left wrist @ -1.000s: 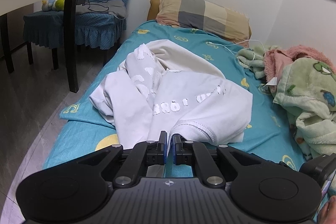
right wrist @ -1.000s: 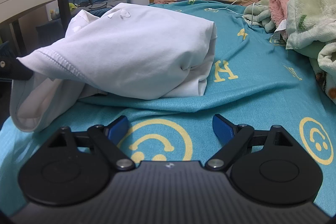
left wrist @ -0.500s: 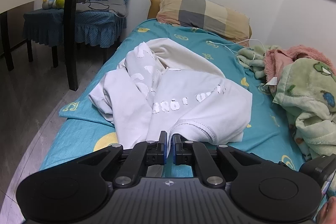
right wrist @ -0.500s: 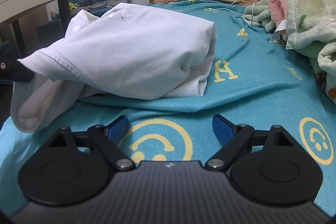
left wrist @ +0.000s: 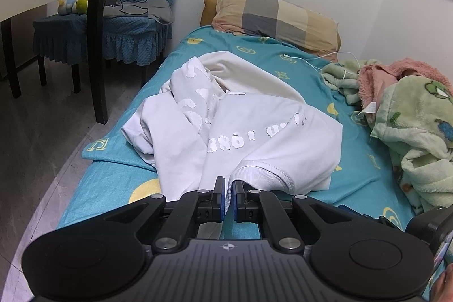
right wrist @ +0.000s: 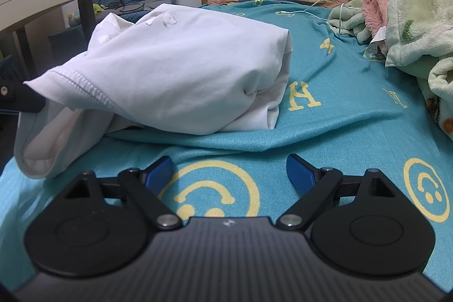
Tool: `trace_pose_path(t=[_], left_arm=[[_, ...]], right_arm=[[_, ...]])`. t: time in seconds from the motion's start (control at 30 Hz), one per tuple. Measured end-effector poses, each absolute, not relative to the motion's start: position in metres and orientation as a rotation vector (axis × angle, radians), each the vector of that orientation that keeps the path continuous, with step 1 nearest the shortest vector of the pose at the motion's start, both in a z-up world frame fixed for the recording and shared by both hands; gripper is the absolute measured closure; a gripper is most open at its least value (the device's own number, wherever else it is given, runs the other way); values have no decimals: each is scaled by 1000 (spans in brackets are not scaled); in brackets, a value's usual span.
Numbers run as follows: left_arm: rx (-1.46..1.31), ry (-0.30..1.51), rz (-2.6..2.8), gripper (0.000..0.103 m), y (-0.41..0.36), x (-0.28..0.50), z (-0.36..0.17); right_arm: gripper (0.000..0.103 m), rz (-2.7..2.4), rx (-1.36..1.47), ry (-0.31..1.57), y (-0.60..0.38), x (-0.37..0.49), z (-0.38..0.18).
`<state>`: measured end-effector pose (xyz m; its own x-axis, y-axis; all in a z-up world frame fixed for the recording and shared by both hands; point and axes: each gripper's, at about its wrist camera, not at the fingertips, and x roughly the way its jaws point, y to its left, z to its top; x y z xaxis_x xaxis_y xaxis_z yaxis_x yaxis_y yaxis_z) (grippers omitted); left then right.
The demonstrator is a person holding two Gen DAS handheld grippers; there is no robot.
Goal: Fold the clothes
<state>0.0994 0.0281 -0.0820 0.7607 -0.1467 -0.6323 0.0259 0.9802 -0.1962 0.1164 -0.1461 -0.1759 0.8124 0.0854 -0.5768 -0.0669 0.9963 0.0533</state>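
Support: a bed (left wrist: 286, 70) covered by a teal blanket (right wrist: 325, 129) printed with yellow letters and smiley faces.
Centre of frame: a crumpled white garment (left wrist: 240, 132) is spread on the blanket.
Upper centre: a checked pillow (left wrist: 271, 13) is laid at the far end.
Right edge: green and pink fleece blankets (left wrist: 410, 115) are heaped.
Upper right: a white cable (left wrist: 320, 57) is trailed across the blanket near the pillow.
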Motion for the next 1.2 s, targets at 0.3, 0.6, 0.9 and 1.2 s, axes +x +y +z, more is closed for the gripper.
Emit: trace_pose_path(t=[0.3,0.6,0.9,1.2], left_arm=[[-189,675,-104,98,28,100,-76],[-234,627,-134,100,35,97,-66],[-286,594,-184,100,42,100,-59],[-313,590,-184,100,48,102,-59]], right_arm=[[14,81,31,617,-146,116,-176],[14,81,30,617,-146,116,-176],[14,80,28,620,-146,118,-176],[0,100,14,669,-143,133,-172]])
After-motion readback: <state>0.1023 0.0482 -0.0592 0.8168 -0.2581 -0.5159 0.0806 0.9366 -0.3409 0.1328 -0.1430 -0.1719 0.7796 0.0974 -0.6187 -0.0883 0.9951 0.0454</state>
